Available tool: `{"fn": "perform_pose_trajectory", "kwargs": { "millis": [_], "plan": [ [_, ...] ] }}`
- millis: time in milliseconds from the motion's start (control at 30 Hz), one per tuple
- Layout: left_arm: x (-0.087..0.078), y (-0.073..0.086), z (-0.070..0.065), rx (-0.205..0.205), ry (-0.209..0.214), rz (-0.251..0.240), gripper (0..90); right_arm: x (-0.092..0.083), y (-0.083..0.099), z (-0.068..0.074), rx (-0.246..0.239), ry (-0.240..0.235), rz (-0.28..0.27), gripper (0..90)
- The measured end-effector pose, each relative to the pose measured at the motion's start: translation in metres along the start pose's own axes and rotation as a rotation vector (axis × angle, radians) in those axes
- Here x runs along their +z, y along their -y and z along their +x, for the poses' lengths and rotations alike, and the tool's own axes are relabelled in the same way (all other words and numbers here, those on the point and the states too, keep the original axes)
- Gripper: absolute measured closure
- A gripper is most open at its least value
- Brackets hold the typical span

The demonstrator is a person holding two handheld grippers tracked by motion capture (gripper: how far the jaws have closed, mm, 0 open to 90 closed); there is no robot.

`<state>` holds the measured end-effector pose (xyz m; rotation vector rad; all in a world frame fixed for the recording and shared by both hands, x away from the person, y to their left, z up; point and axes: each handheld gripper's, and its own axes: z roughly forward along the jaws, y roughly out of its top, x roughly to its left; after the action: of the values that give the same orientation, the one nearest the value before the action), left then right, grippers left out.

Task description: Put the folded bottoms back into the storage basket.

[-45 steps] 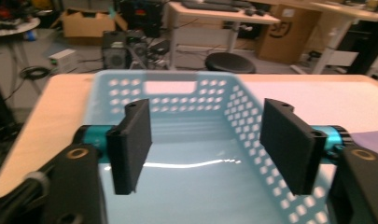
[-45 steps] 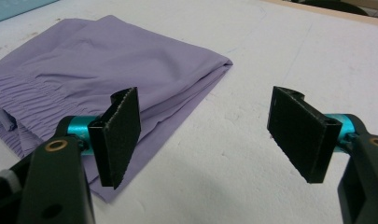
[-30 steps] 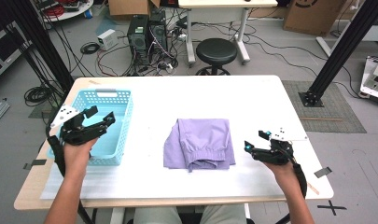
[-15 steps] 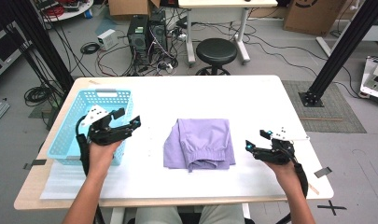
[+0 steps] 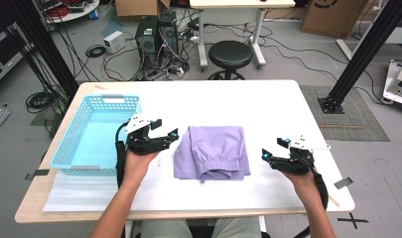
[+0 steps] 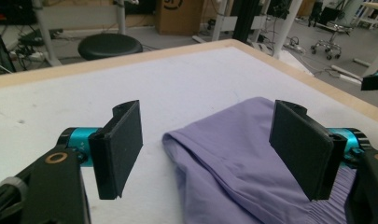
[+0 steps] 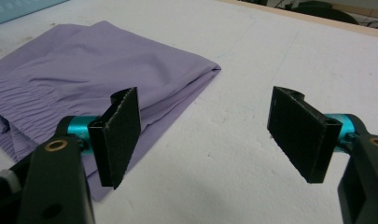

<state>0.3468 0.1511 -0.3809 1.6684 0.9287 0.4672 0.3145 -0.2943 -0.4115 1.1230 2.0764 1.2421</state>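
Both tools stand with jaws wide apart and hold nothing. Left gripper (image 5: 165, 135) hovers just beside the left edge of the folded purple garment (image 5: 212, 158), which shows between its jaws in its own view, seemingly untouched. Right gripper (image 5: 274, 149) rests near the garment's right edge, apart from it. One garment lies mid-table (image 5: 268, 106), its long axis running toward the person, gathered waistband nearest. One blue basket (image 5: 69, 144) sits left.

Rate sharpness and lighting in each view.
High view: soft and slightly blurry, evenly lit, faint shadows under the purple cloth. Left gripper view: cloth sharp, far room softer. Right gripper view: cloth's folds crisp, table bright, without glare.
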Motion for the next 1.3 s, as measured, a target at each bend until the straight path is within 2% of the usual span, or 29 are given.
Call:
{"fn": "perform_pose_trajectory", "kwargs": {
  "millis": [67,167,367,533,700,867,1033,1100,1133,1233,1300],
  "plan": [
    [0.009,0.003,-0.005,0.014,-0.005,0.038,25.6,0.001,-0.001,0.002,-0.002,-0.008,-0.002,26.4],
    [0.019,0.008,-0.010,0.012,-0.012,0.073,25.6,0.003,0.000,0.004,-0.016,-0.016,-0.003,26.4],
    [0.046,0.019,-0.015,-0.016,-0.009,0.164,25.6,0.003,0.000,0.005,-0.013,-0.019,-0.006,26.4],
    [0.066,0.029,-0.015,-0.055,-0.053,0.250,25.6,0.002,0.002,0.005,-0.013,-0.019,-0.005,26.4],
    [0.075,0.038,-0.012,-0.073,-0.089,0.291,25.6,0.000,0.003,0.004,-0.006,-0.014,-0.009,26.4],
    [0.083,0.045,-0.011,-0.108,-0.086,0.340,25.6,-0.001,0.004,0.003,-0.010,-0.020,-0.016,26.4],
    [0.088,0.048,-0.017,-0.082,-0.054,0.345,25.5,0.000,0.004,0.004,-0.013,-0.020,-0.018,26.4],
    [0.090,0.049,-0.021,-0.062,-0.069,0.347,25.5,0.000,0.003,0.004,-0.015,-0.021,-0.016,26.4],
    [0.090,0.049,-0.023,-0.032,-0.076,0.361,26.4,0.000,0.003,0.004,-0.016,-0.022,-0.016,26.4],
    [0.090,0.050,-0.028,-0.001,-0.086,0.356,38.3,0.001,0.003,0.005,-0.017,-0.023,-0.013,26.4],
    [0.090,0.051,-0.035,0.047,-0.124,0.359,46.3,0.001,0.003,0.005,-0.017,-0.023,-0.014,26.4]
  ]
}}
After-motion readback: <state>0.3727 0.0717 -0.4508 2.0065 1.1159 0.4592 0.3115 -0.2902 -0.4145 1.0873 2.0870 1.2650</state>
